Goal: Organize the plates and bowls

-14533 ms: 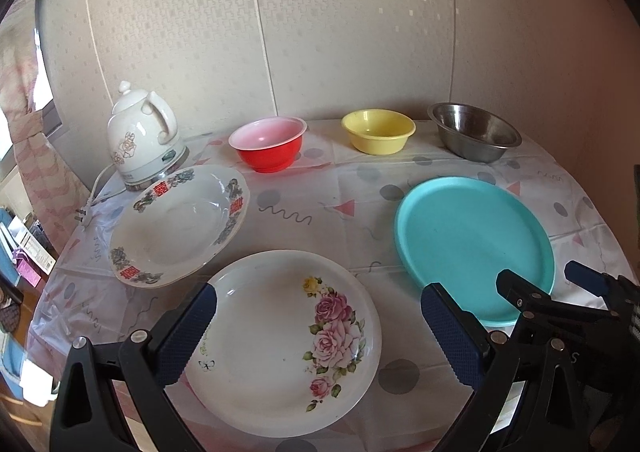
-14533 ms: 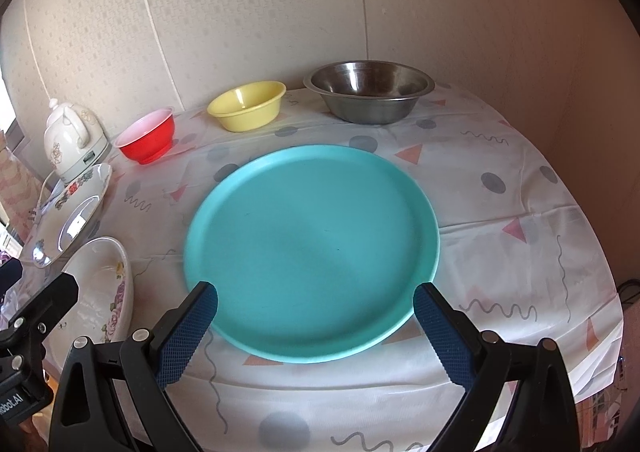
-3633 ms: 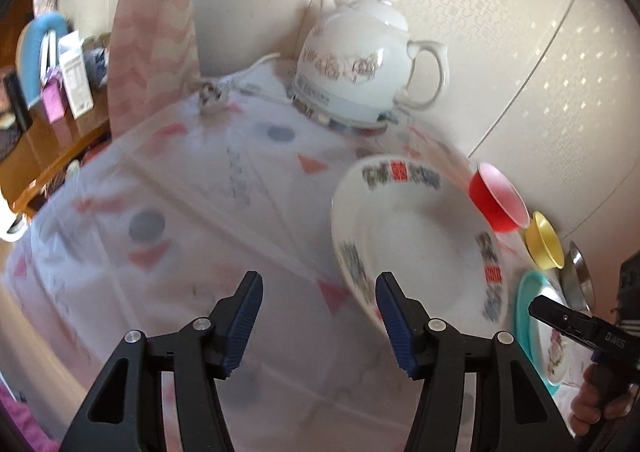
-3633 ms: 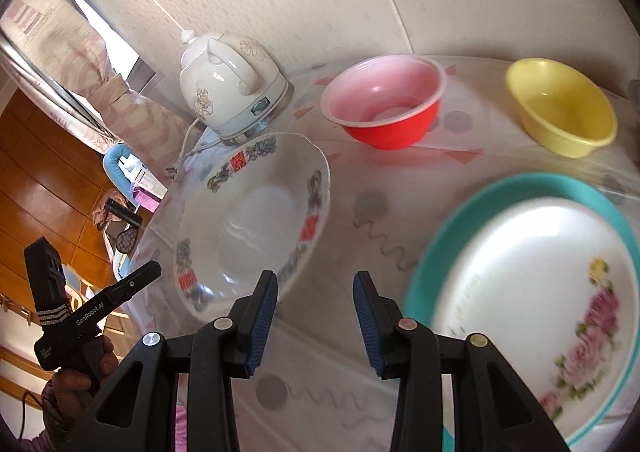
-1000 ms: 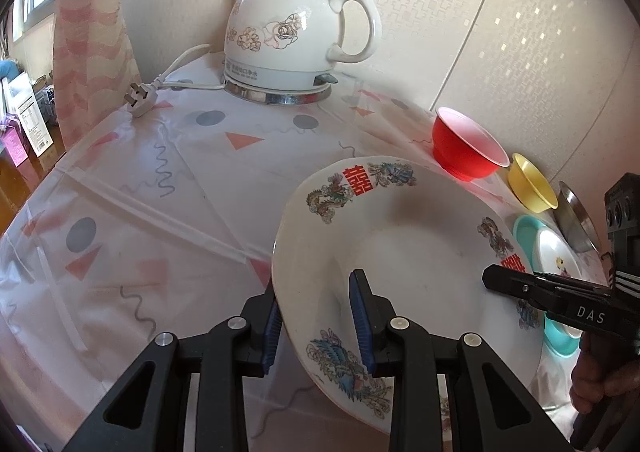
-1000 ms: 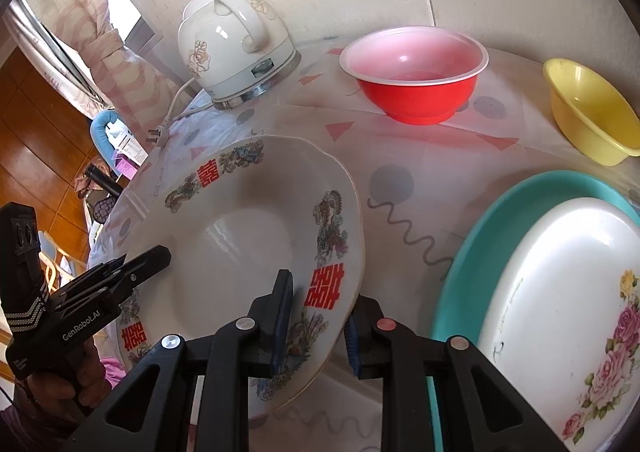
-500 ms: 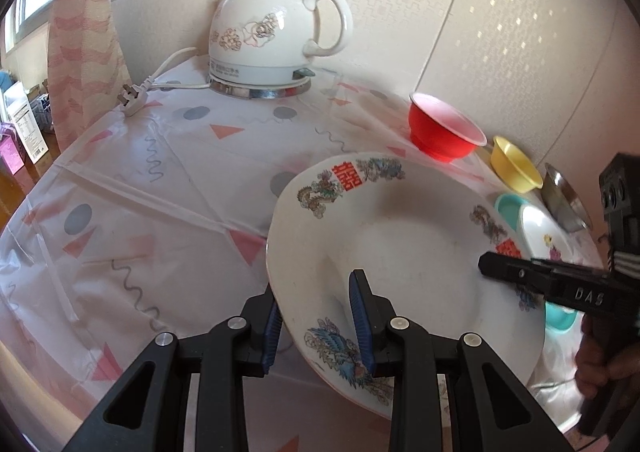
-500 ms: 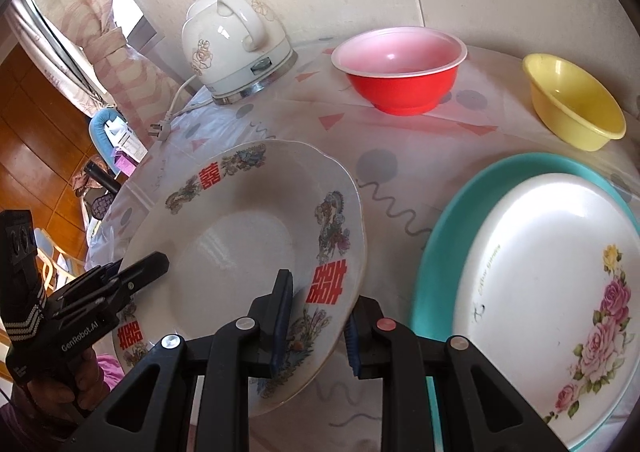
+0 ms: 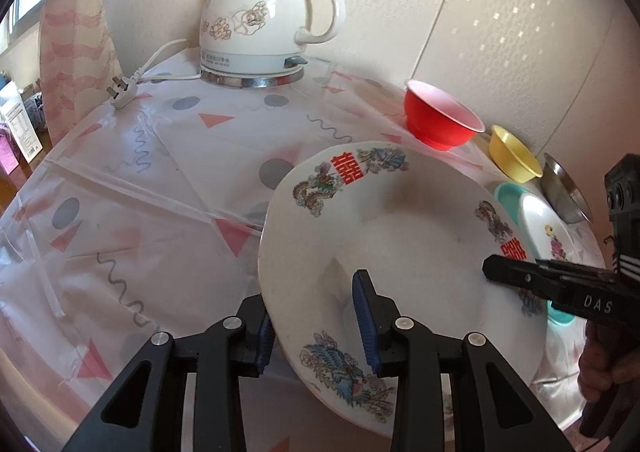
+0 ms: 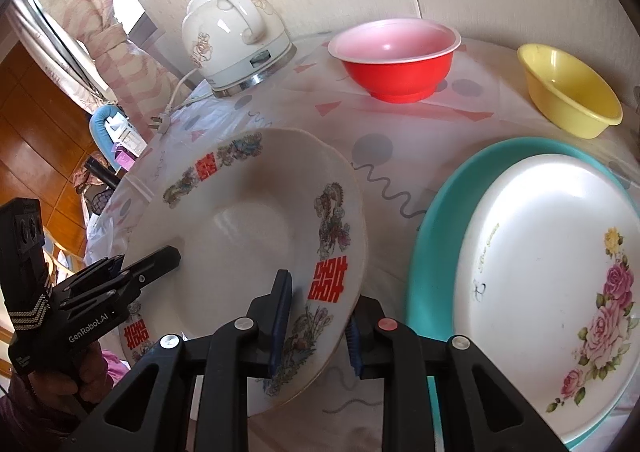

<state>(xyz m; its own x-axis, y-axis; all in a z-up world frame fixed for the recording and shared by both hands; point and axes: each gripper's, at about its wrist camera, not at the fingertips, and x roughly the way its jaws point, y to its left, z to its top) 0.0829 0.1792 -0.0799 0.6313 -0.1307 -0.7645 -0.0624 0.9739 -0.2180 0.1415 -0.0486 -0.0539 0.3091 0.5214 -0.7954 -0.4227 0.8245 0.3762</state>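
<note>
A white plate with dragons and red characters (image 9: 400, 244) (image 10: 248, 220) hangs tilted above the table, gripped at opposite rims. My left gripper (image 9: 314, 304) has its pads on the near-left rim and its jaws are opening slightly, with the rim still between them. My right gripper (image 10: 320, 292) is shut on the rim by the red character. A white rose plate (image 10: 552, 260) lies on a teal plate (image 10: 432, 236) at the right. Behind stand a red bowl (image 10: 396, 64), a yellow bowl (image 10: 568, 92) and a steel bowl (image 9: 564, 192).
A white electric kettle (image 9: 260, 24) stands at the back left against the wall, its cord and plug (image 9: 122, 90) trailing over the patterned tablecloth (image 9: 160, 180). A hand holds each gripper's handle. The table edge curves along the left and front.
Since a few seconds ago both grippers have closed on the dragon plate's rim and raised it. In the last second it has barely moved; the left jaws stand slightly wider.
</note>
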